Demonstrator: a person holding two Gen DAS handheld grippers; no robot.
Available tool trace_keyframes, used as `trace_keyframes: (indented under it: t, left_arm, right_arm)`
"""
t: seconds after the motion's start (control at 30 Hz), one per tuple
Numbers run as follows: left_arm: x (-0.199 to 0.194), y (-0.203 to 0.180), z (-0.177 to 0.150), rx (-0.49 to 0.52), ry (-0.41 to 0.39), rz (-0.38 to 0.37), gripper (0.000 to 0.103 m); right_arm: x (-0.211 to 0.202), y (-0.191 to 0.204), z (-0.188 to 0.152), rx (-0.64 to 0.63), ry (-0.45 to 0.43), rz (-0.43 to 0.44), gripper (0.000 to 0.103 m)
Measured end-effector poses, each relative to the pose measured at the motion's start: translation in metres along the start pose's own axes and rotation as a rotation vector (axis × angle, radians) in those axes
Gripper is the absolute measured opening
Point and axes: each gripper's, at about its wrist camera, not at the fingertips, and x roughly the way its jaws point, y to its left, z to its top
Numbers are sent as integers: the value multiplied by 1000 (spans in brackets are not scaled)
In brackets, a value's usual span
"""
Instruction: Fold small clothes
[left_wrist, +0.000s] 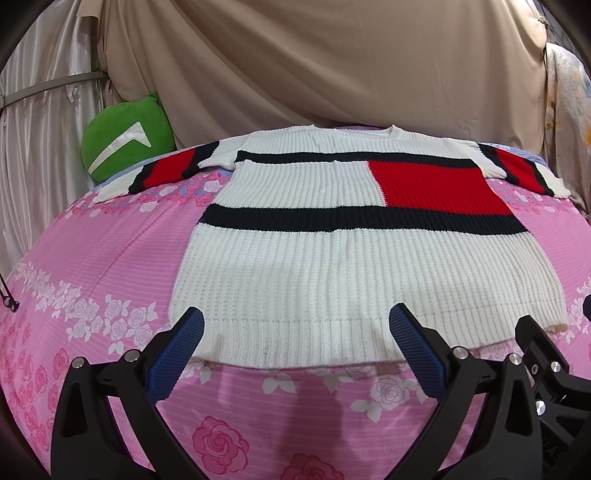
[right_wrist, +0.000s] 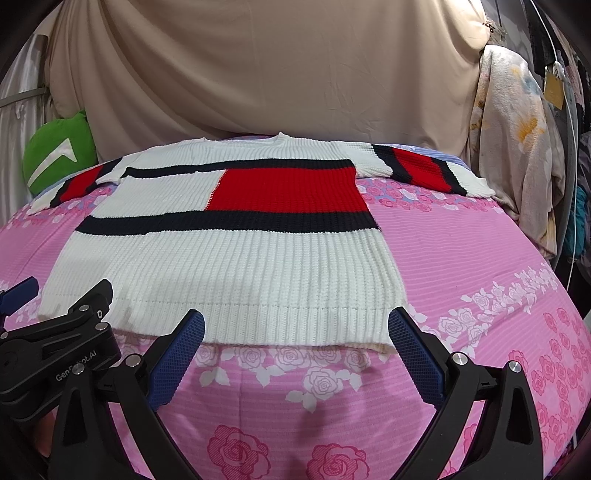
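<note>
Both my left tongs (left_wrist: 295, 325) and right tongs (right_wrist: 295, 325) hang spread, pinching nothing, before the sweater (left_wrist: 314, 258): thick, soft, floppy knit; I'd grip its ribbed hem (right_wrist: 295, 321).

Sweater (left_wrist: 295, 266) lies flat on bedspread (left_wrist: 110, 258); cushion (left_wrist: 125, 147) behind-left.

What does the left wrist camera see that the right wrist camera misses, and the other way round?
Only the left wrist view shows the metal rod against the shiny curtain at far left, and the right tool's body at its lower right edge. Only the right wrist view shows the tag on a white cord at far right, and the left tool's body with lettering. Both show the knit sweater spread flat on the pink rose bedsheet, the green cushion, and their own open tool: left tool, right tool.
</note>
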Motion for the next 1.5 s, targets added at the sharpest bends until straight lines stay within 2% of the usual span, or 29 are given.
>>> trace_keyframes:
  t: [0.6, 0.7, 0.77, 0.9, 0.93, 1.0, 1.07, 1.17, 1.3, 1.4, 1.5]
  left_arm:
    - [1, -1, -2, 0, 4, -1, 98]
    - [1, 0, -4, -3, 1, -20, 98]
    - [0, 0, -7, -9, -2, -31, 98]
    - [3, 6, -6, -35, 19, -79, 98]
    - [3, 8, -4, -40, 21, -90, 98]
    - [7, 12, 5, -31, 38, -95, 98]
    - [8, 19, 16, -28, 33, -90, 98]
    - [12, 31, 40, -22, 0, -76, 98]
    - [32, 39, 75, 7, -19, -40, 98]
    - [60, 45, 99, 14, 13, -27, 98]
    - [87, 56, 121, -15, 47, -36, 98]
  right_arm:
    - [0, 0, 0, 1, 1, 1, 98]
    - [0, 0, 0, 2, 6, -2, 98]
    - [1, -2, 0, 12, 14, 20, 98]
    - [15, -20, 8, 59, 72, 159, 98]
    - [21, -29, 14, 61, 71, 161, 98]
    - [32, -52, 30, 53, 47, 93, 98]
    - [48, -90, 52, 77, 19, 36, 98]
    - [86, -159, 90, 140, -10, 2, 98]
    - [153, -244, 139, 246, 29, -40, 98]
    - [206, -305, 169, 340, 64, -110, 98]
    - [246, -355, 183, 455, 79, -154, 98]
